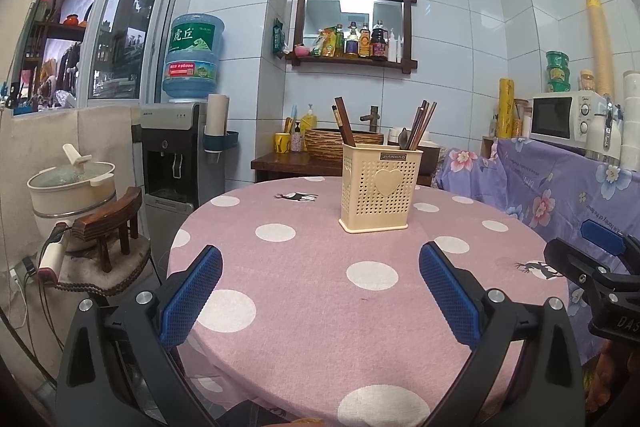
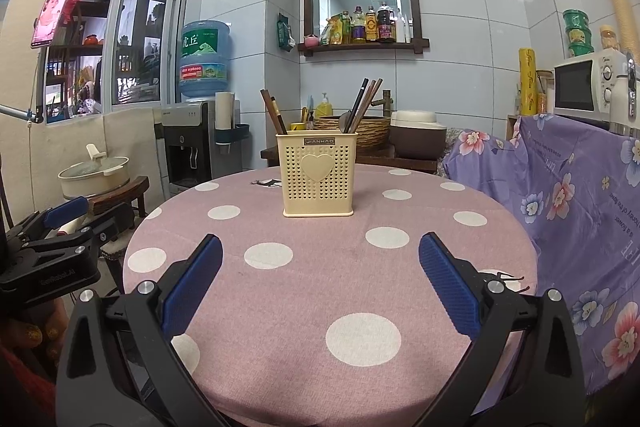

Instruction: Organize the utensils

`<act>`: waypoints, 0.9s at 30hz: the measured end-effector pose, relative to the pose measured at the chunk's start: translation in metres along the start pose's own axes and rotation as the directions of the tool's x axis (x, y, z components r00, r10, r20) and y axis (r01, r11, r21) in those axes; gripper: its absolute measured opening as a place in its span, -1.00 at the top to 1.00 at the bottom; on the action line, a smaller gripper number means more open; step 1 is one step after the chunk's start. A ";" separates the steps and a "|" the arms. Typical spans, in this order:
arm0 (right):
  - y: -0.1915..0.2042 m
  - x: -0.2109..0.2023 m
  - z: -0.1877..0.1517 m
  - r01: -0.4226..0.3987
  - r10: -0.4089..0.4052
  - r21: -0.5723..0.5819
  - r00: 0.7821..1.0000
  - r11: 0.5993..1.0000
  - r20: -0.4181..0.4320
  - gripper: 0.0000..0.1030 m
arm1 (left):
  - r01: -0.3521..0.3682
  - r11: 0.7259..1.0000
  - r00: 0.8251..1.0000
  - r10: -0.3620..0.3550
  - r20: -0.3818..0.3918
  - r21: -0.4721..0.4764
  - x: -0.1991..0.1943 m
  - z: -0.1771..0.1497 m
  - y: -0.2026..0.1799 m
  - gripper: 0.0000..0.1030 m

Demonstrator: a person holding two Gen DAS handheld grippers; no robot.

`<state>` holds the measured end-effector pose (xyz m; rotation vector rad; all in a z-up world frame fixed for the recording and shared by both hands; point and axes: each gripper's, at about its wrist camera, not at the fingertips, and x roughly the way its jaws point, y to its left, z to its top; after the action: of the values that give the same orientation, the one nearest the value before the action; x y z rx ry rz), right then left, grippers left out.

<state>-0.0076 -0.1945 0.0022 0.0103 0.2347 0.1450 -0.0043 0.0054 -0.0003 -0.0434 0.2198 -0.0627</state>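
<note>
A cream perforated utensil holder (image 1: pixel 380 187) (image 2: pixel 319 179) with a heart on its front stands upright on the far half of the round pink polka-dot table (image 1: pixel 320 291) (image 2: pixel 320 291). Dark chopsticks (image 1: pixel 422 125) (image 2: pixel 366 103) and a spoon stick out of its right side, and two more chopsticks (image 1: pixel 343 123) (image 2: pixel 274 113) lean out of its left side. My left gripper (image 1: pixel 320 255) is open and empty over the near table edge. My right gripper (image 2: pixel 320 247) is open and empty, also short of the holder. Each gripper shows at the other view's edge.
A water dispenser (image 1: pixel 176 147) and a stool with a pot (image 1: pixel 72 187) stand left of the table. A purple floral cloth (image 2: pixel 580 195) covers a counter with a microwave (image 2: pixel 588 87) on the right. A sink counter (image 1: pixel 304 159) lies behind the table.
</note>
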 end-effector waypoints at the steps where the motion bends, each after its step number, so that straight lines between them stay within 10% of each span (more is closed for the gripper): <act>1: -0.001 0.000 0.001 -0.001 0.001 0.000 1.000 1.000 0.000 -0.89 | 0.000 1.000 1.000 0.000 -0.001 0.000 0.000 0.000 0.000 -0.90; 27: 0.000 0.006 -0.007 -0.001 0.001 0.006 1.000 1.000 -0.015 -0.89 | -0.018 1.000 1.000 0.018 -0.021 -0.001 0.005 -0.002 0.006 -0.90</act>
<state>-0.0038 -0.1937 -0.0061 0.0157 0.2506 0.1451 0.0005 0.0107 -0.0039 -0.0418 0.2411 -0.0455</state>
